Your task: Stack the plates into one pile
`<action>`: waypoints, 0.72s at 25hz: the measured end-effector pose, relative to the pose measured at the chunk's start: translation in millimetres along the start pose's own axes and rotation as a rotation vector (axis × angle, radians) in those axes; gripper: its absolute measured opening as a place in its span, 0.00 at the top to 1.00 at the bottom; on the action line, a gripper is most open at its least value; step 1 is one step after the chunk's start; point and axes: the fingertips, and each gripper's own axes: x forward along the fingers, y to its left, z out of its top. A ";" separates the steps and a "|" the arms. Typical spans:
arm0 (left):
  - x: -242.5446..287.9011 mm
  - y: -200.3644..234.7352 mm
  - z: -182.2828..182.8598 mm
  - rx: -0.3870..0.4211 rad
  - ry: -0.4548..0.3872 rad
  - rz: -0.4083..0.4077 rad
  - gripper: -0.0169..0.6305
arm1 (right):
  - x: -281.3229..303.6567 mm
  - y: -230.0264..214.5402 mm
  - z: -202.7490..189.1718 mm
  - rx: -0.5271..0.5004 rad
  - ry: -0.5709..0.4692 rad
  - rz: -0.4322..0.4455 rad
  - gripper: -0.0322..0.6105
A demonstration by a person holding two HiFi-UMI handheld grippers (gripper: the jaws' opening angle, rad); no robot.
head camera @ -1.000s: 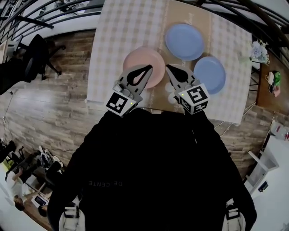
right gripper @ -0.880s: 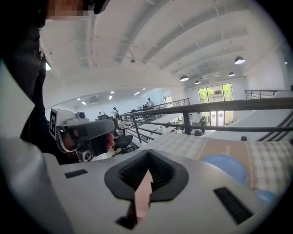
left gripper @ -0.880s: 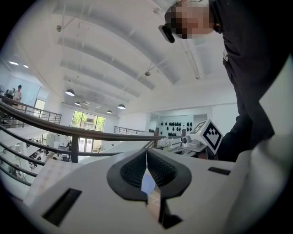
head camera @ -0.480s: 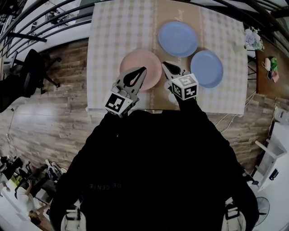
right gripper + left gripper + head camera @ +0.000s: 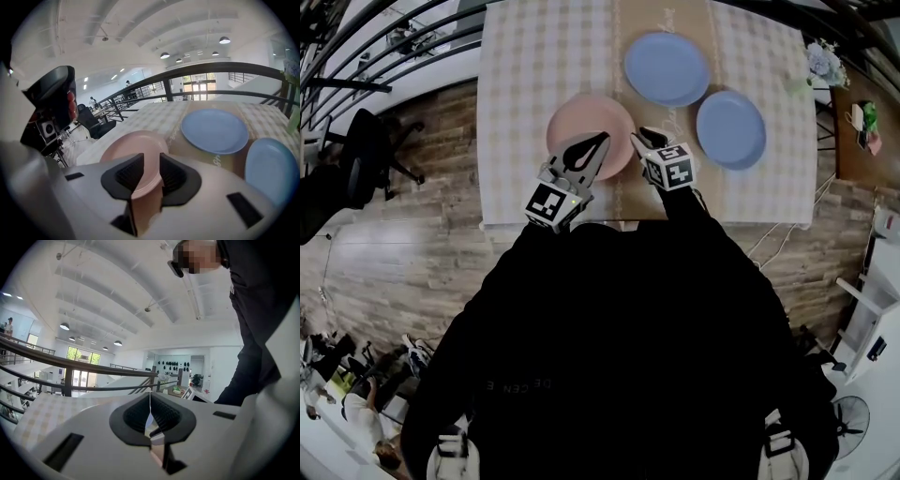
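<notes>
Evidently no pile exists yet: three plates lie singly on the table (image 5: 534, 75), with the pink plate (image 5: 581, 117) just ahead of and below the right gripper (image 5: 642, 139), one blue plate (image 5: 667, 67) beyond it, and the second blue plate (image 5: 730, 128) off to its right. The right gripper tilts down toward the pink plate's near rim, presumably to take it first. Its jaws have just been opening and stand partly apart with nothing between them, while the left gripper (image 5: 598, 141) alongside is clenched on nothing.
</notes>
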 end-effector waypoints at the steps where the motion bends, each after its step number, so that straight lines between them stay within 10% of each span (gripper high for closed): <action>1: 1.1 0.3 -0.6 0.002 -0.007 -0.004 0.94 | 4.1 -2.1 -2.1 0.002 0.008 -0.013 0.77; 18: -7.7 8.1 -9.9 -0.009 0.005 0.030 0.94 | 56.6 -17.2 -39.4 0.023 0.154 -0.168 0.63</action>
